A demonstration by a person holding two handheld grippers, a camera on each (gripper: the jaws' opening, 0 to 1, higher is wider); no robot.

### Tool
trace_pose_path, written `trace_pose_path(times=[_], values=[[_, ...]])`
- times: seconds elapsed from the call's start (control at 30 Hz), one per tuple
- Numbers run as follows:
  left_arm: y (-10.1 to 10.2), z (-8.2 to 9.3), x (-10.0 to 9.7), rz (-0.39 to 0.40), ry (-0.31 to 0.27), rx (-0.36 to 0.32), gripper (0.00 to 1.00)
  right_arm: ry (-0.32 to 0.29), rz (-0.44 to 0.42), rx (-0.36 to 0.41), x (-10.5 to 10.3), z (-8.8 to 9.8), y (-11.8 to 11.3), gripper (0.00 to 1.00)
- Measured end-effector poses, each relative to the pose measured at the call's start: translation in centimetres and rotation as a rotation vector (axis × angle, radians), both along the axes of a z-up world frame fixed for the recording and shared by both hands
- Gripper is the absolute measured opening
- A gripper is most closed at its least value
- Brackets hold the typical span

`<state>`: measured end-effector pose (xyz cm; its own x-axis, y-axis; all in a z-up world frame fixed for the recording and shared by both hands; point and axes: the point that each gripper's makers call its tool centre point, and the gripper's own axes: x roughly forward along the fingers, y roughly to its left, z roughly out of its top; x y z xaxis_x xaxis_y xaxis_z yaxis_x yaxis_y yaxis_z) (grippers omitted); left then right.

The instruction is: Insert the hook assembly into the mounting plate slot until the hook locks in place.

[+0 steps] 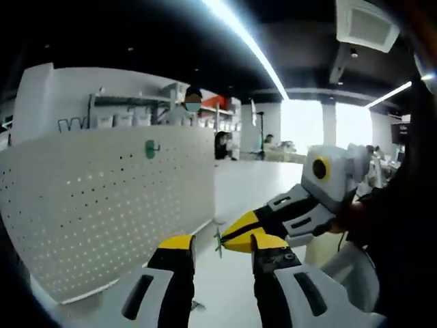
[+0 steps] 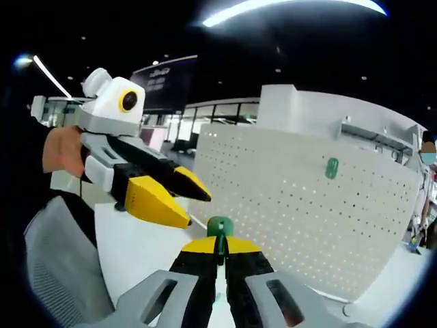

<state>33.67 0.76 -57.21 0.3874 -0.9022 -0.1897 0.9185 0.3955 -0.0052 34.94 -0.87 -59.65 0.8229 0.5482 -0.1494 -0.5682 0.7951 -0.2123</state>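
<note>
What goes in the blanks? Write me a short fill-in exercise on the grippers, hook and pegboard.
1. The right gripper is shut on a hook whose colour is ____.
2. The left gripper holds nothing and its jaws stand ____.
3. A second hook already hangs on the white ____, which stands upright on the table.
4. The number of green hooks in the right gripper view is ____.

Missing words: green; open; pegboard; two
</note>
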Motion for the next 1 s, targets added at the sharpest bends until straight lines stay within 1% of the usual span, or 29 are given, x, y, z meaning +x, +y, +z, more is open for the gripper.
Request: trace_pose_path(times=[0.07,0.13,0.2,0.3,0.37,0.5,0.57,0.67,0.77,0.9,1.0], values=[[0.1,0.0,0.0,0.003,-0.011,-0.010,0.40,0.001,-0.004,-0.001,0.0,0.0,-0.1,0.01],[0.2,-0.2,0.2,0.010,-0.028,-0.005,0.44,0.003,-0.008,-0.001,0.1,0.0,-0.2,0.01],[0.4,-0.3,0.2,0.013,-0.056,-0.002,0.47,0.003,-0.011,-0.001,0.2,0.1,-0.3,0.01],[0.8,-0.5,0.3,0.023,-0.081,-0.002,0.51,0.005,-0.020,-0.001,0.3,0.1,-0.6,0.01],[1.2,-0.4,0.6,0.044,-0.123,-0.007,0.53,0.013,-0.032,0.003,0.5,0.1,-0.9,0.01],[1.8,-1.1,0.7,0.060,-0.130,-0.008,0.58,0.013,-0.042,0.013,0.7,0.3,-1.2,0.01],[2.1,-1.2,0.6,0.063,-0.146,-0.024,0.61,0.013,-0.050,0.014,0.8,0.4,-1.4,0.01],[2.5,-1.8,0.7,0.075,-0.144,-0.035,0.62,0.016,-0.062,0.015,1.0,0.4,-1.7,0.01],[2.8,-2.2,0.7,0.082,-0.150,-0.037,0.65,0.016,-0.072,0.018,1.2,0.5,-1.9,0.01],[3.2,-3.0,0.6,0.087,-0.175,-0.003,0.67,0.008,-0.083,0.018,1.6,0.9,-2.3,0.01],[3.5,-3.4,0.6,0.097,-0.183,-0.002,0.71,0.001,-0.096,0.021,2.0,1.3,-2.8,0.01]])
